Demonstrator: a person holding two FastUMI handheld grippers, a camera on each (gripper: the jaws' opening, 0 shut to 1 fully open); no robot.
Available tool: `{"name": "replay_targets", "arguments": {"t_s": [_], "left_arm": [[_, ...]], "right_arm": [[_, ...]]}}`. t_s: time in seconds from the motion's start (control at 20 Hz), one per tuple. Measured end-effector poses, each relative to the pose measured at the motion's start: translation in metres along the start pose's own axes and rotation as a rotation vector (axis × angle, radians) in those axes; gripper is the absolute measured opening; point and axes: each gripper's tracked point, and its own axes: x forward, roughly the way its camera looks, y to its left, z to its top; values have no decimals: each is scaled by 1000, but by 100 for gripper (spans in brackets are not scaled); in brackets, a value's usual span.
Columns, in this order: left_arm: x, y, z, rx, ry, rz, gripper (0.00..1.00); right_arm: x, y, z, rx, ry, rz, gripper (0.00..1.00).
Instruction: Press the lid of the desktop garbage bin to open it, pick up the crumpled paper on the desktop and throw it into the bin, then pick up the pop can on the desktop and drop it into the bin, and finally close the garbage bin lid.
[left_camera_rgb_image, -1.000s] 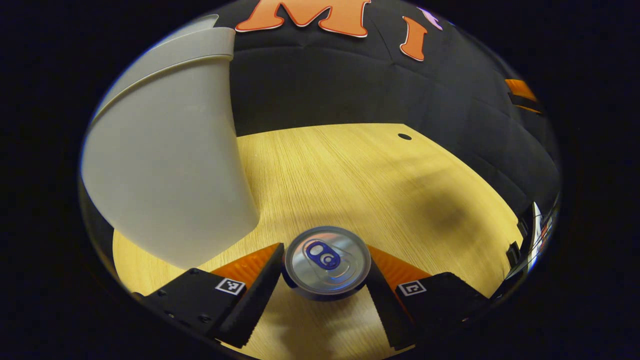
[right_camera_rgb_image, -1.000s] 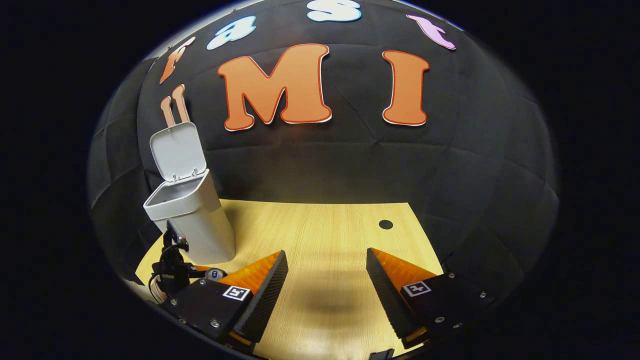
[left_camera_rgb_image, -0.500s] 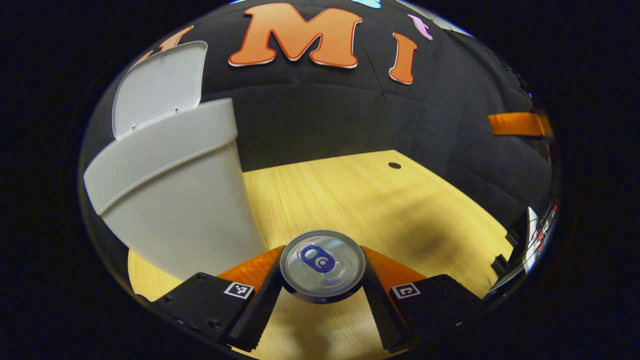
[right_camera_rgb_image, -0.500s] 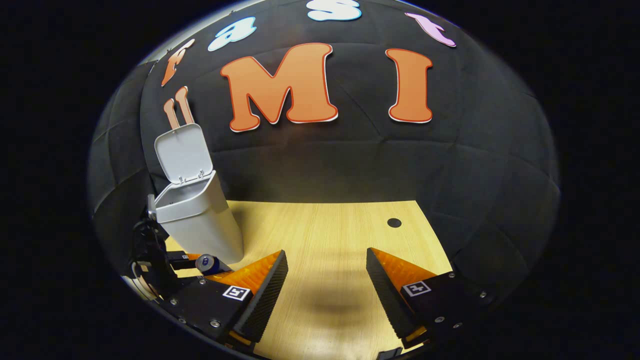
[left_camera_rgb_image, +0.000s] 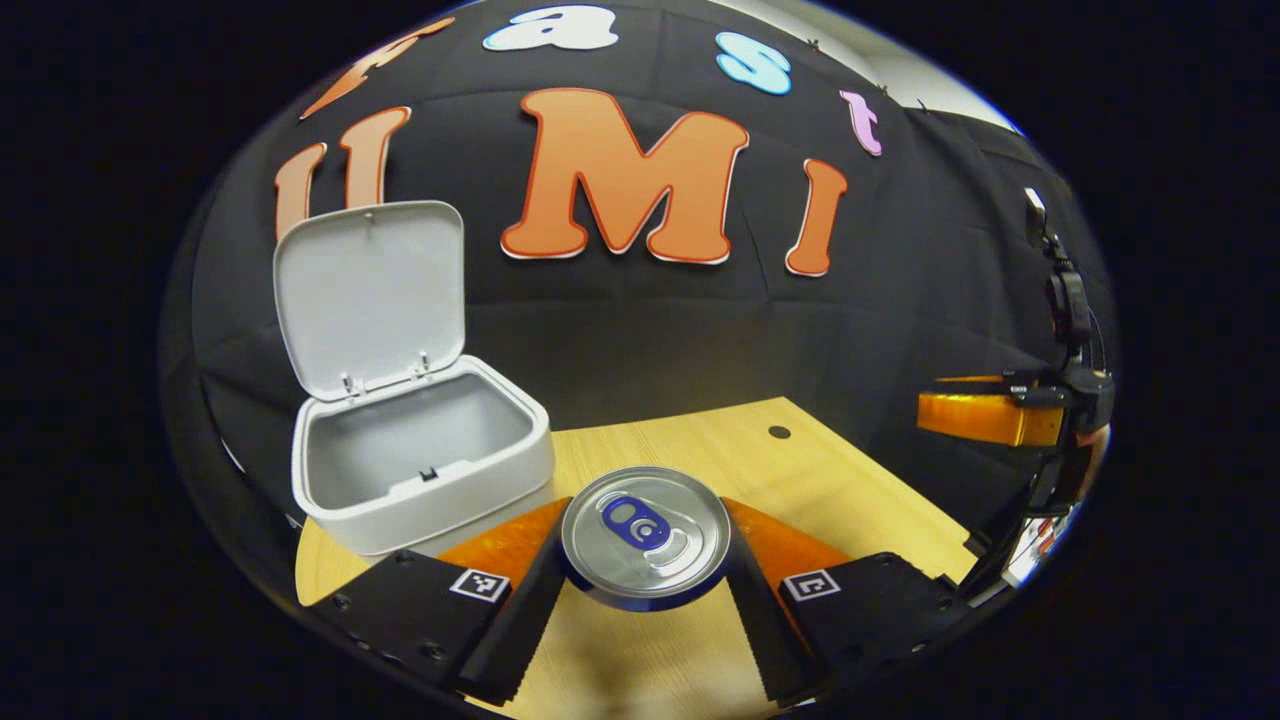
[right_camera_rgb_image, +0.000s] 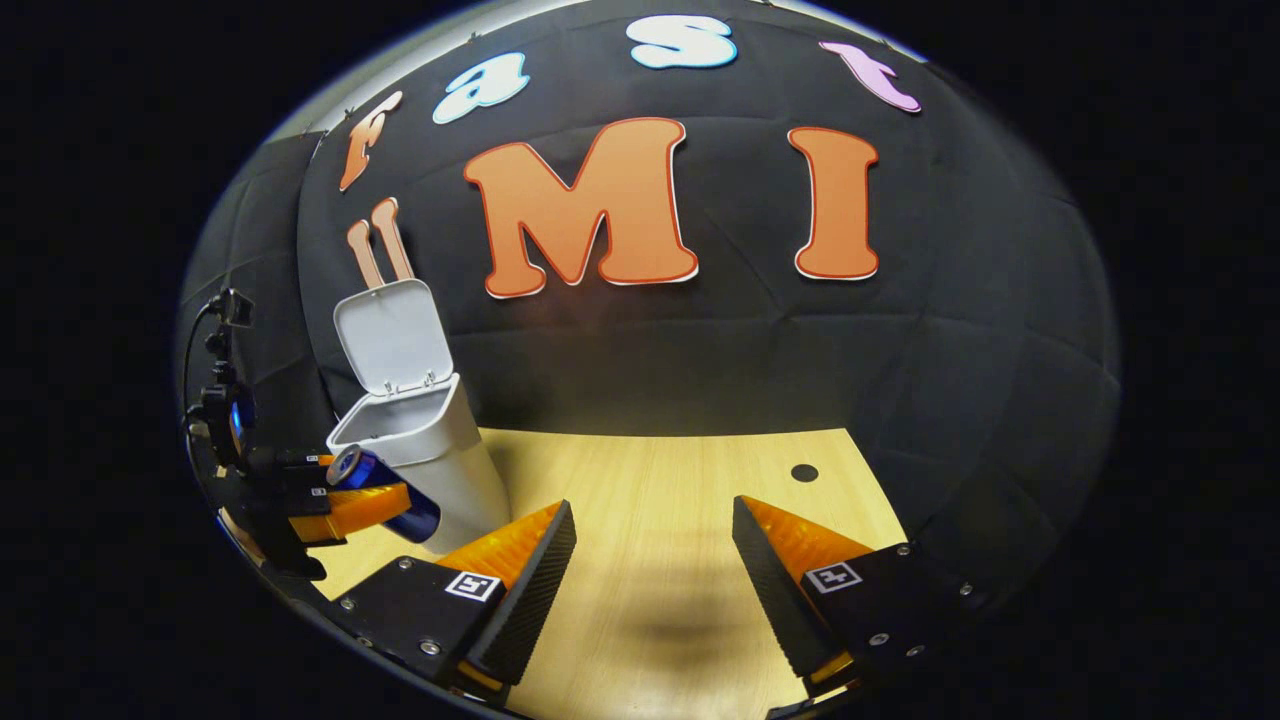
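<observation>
My left gripper (left_camera_rgb_image: 645, 570) is shut on the blue pop can (left_camera_rgb_image: 645, 535), holding it in the air in front of the bin. The white garbage bin (left_camera_rgb_image: 425, 480) stands on the desk at the left, its lid (left_camera_rgb_image: 370, 295) tilted up and back, its inside open to view. In the right gripper view, the left gripper (right_camera_rgb_image: 330, 505) holds the can (right_camera_rgb_image: 385, 490) level with the bin's (right_camera_rgb_image: 440, 460) upper wall, just left of it. My right gripper (right_camera_rgb_image: 650, 570) hovers open over the wooden desk (right_camera_rgb_image: 660, 500), nothing between its fingers. No crumpled paper is visible on the desk.
A small dark hole (right_camera_rgb_image: 804, 472) marks the desk near its far right corner. In the left gripper view the right gripper (left_camera_rgb_image: 985, 415) hangs off at the far right, past the desk's edge. The black wall closes off the back.
My left gripper has lifted the can well up from near the desk; the bin's open top and raised lid have come into its view. The right gripper has barely moved.
</observation>
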Motion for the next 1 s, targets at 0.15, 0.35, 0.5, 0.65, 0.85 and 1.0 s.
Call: {"name": "replay_targets", "arguments": {"t_s": [0.15,0.35,0.5,0.65,0.85,1.0], "left_arm": [[-19,22,24,-20,-29,47,84],[-42,49,69,-70,-126,75,83],[-53,87,86,-35,-152,159,82],[-61,115,104,-49,-192,197,83],[-57,152,121,-46,-238,251,82],[-41,172,125,-34,-257,292,83]], "right_arm": [[-2,4,4,9,-15,11,95],[-2,4,9,25,-30,9,95],[-1,6,10,28,-30,6,94],[-1,7,7,6,-22,-5,94],[0,5,4,4,-11,-20,95],[2,2,1,2,3,-35,95]]}}
